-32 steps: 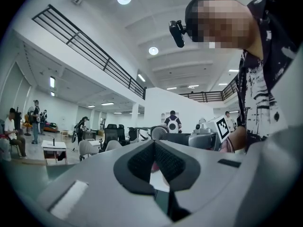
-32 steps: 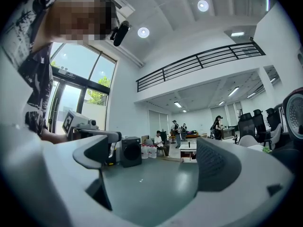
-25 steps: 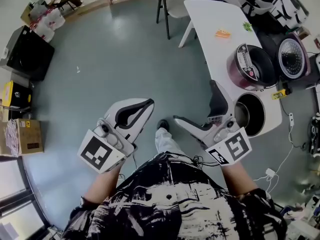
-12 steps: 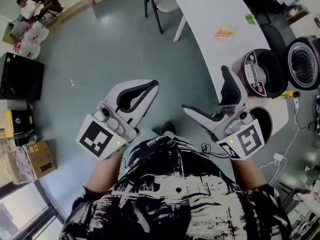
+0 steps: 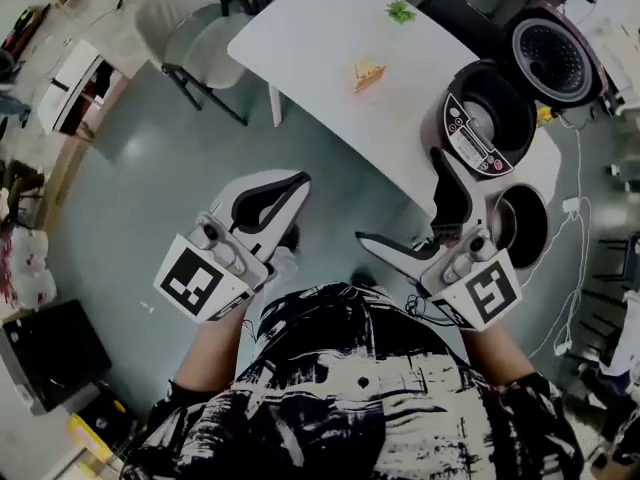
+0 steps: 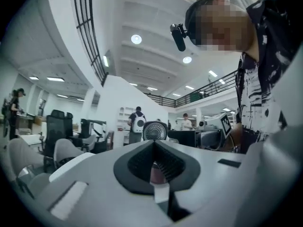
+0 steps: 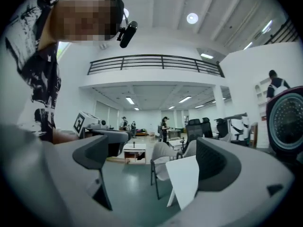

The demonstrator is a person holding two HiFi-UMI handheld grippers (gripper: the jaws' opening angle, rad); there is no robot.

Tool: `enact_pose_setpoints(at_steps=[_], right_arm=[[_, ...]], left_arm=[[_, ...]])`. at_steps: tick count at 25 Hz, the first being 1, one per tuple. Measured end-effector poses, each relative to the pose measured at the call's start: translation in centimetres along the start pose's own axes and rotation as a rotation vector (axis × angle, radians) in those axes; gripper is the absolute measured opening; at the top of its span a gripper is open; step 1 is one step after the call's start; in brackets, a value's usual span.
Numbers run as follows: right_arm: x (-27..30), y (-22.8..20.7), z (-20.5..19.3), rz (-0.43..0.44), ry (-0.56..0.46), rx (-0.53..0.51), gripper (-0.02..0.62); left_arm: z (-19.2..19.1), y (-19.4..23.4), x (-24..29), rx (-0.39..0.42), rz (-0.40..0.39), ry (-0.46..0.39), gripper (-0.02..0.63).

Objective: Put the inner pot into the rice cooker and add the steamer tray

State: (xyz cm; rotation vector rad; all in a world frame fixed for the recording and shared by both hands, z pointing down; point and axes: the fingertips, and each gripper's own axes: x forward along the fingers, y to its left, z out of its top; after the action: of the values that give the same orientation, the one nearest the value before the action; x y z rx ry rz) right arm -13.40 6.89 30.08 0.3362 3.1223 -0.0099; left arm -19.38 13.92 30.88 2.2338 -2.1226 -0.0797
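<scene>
At table's [image 5: 320, 38] near end | inner pot [image 5: 522, 226] sits out, just beside open rice cooker [image 5: 487, 128] | steamer tray not spotted | L gripper [image 5: 297, 181] jaws together, holds nothing | R gripper [image 5: 402, 200] wide apart, holds nothing | both steps left, I reckon.

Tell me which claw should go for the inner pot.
Right. The right claw is open and sits close beside the inner pot. The left claw is shut and hangs over the floor, off the white table.

No legible text, brand or number anywhere; print on the rice cooker [image 5: 470, 133] panel too small.
</scene>
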Motion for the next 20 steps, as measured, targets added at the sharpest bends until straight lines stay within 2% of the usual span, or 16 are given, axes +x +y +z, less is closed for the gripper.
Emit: enact_pose_setpoints(at_steps=[5,9,14,20], right_arm=[[4.5,-1.7,-0.2,-0.213,0.007,0.031,0.531],[3.0,-2.6,0.2,-0.404,0.002,0.038,0.531],[-4.5,-3.9,-0.3,-0.668,0.003,0.045,0.531],[-15.1,-6.1,-2.6,-0.867,0.016,0.085,0.531]], left_arm=[[1.0,5.3,2.4,0.024,-0.263,0.033,0.005],[1.5,5.9,5.6,0.035,-0.455,0.036,0.005],[1.5,1.5,10.7,0.043,-0.668,0.052,0.005],[1.0,-4.6,15.7,0.033,-0.746,0.062,0.005]])
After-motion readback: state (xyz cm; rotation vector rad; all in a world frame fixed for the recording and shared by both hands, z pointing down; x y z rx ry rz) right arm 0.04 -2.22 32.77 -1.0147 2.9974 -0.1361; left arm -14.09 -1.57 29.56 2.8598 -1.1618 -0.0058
